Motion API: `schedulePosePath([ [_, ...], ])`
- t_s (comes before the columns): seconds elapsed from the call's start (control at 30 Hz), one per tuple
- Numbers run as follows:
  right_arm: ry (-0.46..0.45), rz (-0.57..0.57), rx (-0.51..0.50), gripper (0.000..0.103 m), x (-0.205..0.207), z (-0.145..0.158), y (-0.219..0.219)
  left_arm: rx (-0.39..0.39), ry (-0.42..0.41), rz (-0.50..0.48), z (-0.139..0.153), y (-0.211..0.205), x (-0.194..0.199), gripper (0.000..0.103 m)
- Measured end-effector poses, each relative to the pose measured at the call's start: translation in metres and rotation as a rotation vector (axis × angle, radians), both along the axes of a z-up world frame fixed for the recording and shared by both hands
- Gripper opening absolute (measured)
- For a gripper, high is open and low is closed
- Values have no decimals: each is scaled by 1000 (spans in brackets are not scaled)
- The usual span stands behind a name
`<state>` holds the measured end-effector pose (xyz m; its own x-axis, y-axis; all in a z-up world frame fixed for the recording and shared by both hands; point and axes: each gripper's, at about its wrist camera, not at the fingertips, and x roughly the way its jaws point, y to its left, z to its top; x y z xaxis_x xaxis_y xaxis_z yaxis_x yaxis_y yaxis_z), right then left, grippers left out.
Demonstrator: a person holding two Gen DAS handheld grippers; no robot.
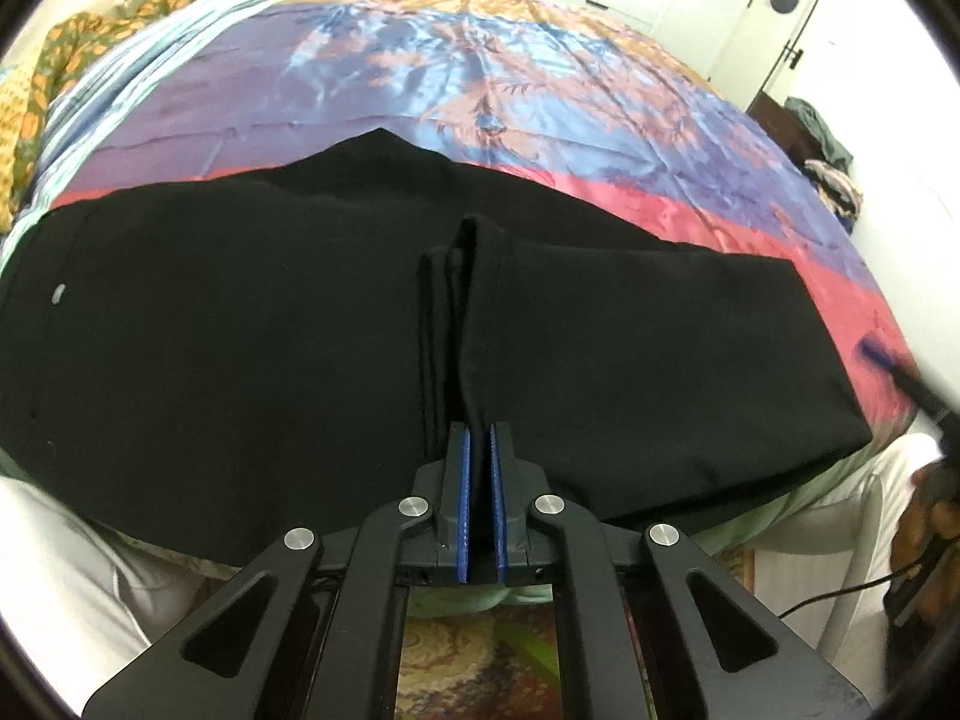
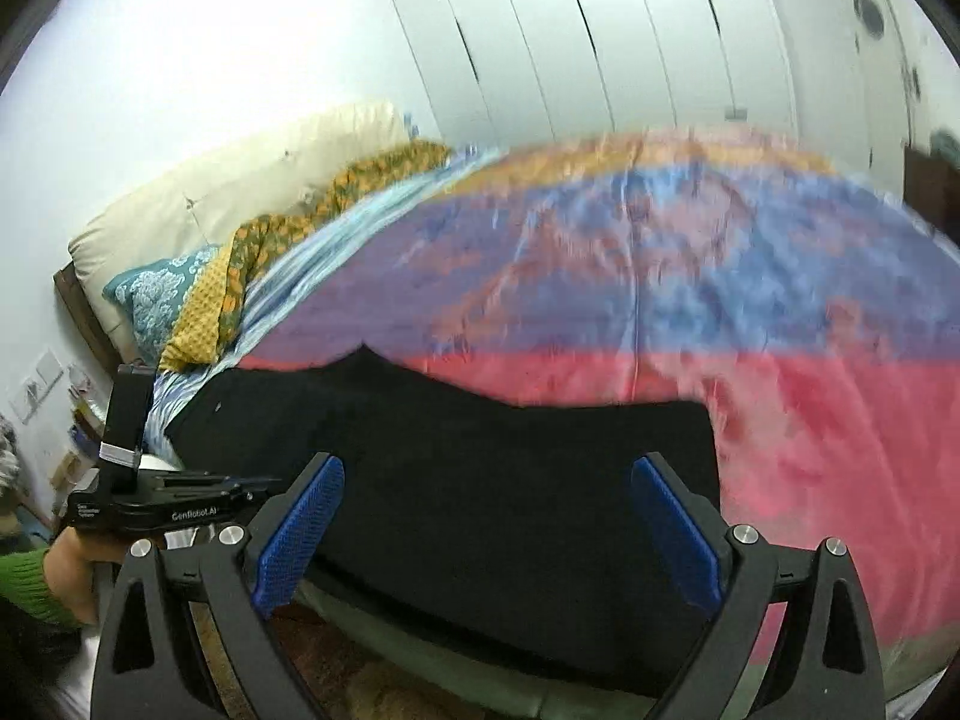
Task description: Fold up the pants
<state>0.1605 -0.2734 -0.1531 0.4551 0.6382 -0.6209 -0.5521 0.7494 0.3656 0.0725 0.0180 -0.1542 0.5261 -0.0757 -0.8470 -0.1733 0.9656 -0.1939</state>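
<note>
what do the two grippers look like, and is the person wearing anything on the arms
Both grippers, left and right, are black linkage frames with silver pivot bolts and textured blue pads. The left one's body carries white lettering and a black cable. A green knitted sleeve shows.

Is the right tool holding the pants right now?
No. In the right wrist view the right tool stands wide open above the black pants, with nothing pinched between its blue pads.
</note>
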Motion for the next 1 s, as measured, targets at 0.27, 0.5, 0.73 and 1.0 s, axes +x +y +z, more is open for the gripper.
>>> schedulePosePath([
  [0.27,289,19,83,96,43,-18,-3,-1,16,-1,-7,2,-1,4],
  [0.5,553,-92,172,84,141,-68,-10,8,16,-12,-8,0,-1,5],
  [0.73,385,-64,171,81,98,-9,-29,-13,22,-5,-11,4,0,5],
  [1.0,470,-20,87,81,14,-57,-21,-9,23,-5,-12,2,0,6],
])
